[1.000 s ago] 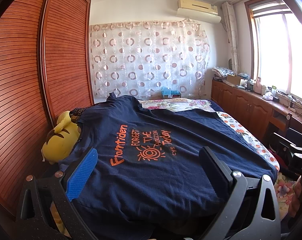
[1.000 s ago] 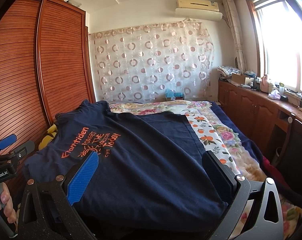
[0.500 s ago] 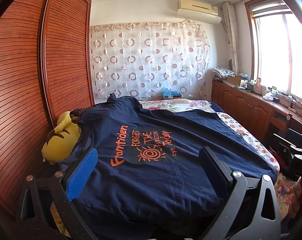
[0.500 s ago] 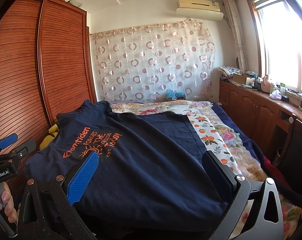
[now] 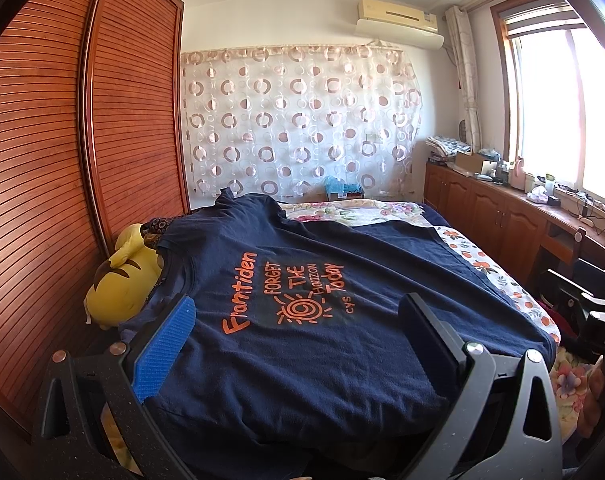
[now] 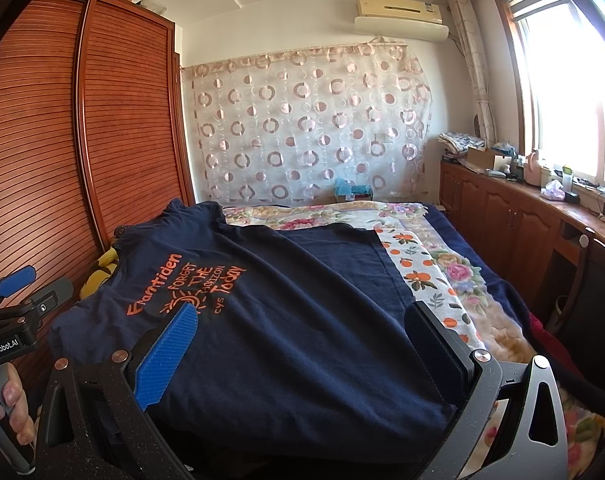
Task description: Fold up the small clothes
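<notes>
A navy T-shirt (image 5: 302, 360) with an orange "Framtiden" print lies spread flat, print up, on the bed, its collar toward the wardrobe. My left gripper (image 5: 298, 332) is open at the shirt's near edge, its blue pad (image 5: 166, 344) and black finger (image 5: 426, 328) wide apart over the cloth. In the right wrist view the same T-shirt (image 6: 302, 320) fills the foreground. My right gripper (image 6: 302, 344) is open too, straddling the near edge further toward the hem. Neither pinches the fabric. Each gripper shows at the other view's margin: right gripper (image 5: 598, 320), left gripper (image 6: 14, 312).
A yellow plush toy (image 5: 118, 284) lies by the shirt's collar against the slatted wooden wardrobe (image 5: 62, 160). The floral bedspread (image 6: 442, 276) shows right of the shirt. A low wooden cabinet (image 6: 514, 216) with clutter runs under the window. A hand (image 6: 10, 412) grips the left handle.
The right wrist view has shifted slightly, so the shirt's print sits a little further right in it. The left gripper and the shirt have not visibly moved.
</notes>
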### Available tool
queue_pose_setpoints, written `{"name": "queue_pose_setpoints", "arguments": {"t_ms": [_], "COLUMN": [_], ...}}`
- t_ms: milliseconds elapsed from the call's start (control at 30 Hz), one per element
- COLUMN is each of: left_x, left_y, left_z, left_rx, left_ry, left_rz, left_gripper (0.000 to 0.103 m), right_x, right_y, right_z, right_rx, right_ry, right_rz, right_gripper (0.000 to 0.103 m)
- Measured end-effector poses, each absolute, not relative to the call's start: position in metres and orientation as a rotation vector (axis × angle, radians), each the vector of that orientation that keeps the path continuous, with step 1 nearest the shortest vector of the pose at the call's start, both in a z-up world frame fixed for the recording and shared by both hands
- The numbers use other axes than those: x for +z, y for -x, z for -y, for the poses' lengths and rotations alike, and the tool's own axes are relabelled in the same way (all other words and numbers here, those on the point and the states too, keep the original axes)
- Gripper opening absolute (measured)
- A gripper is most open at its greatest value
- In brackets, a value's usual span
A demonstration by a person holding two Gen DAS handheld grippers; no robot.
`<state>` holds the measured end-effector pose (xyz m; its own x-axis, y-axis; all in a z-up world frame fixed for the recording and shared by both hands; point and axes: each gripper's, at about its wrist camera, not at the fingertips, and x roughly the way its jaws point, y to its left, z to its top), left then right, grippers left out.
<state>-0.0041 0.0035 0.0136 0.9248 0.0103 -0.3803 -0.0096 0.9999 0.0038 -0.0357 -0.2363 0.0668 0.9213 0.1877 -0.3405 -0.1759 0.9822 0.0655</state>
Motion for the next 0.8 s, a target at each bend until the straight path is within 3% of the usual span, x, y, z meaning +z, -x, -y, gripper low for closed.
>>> {"name": "queue_pose_setpoints", "arguments": {"t_ms": [800], "left_x": [0.0158], "left_y": [-0.0023], "left_z": [-0.0119], "left_rx": [0.002], "left_ry": [0.004], "left_rz": [-0.391], "left_gripper": [0.102], "right_x": [0.0650], "right_y": [0.0300], "right_z": [0.2342], "right_rx": [0.213], "right_ry": [-0.034], "right_rz": [-0.355], "right_gripper": [0.103]}}
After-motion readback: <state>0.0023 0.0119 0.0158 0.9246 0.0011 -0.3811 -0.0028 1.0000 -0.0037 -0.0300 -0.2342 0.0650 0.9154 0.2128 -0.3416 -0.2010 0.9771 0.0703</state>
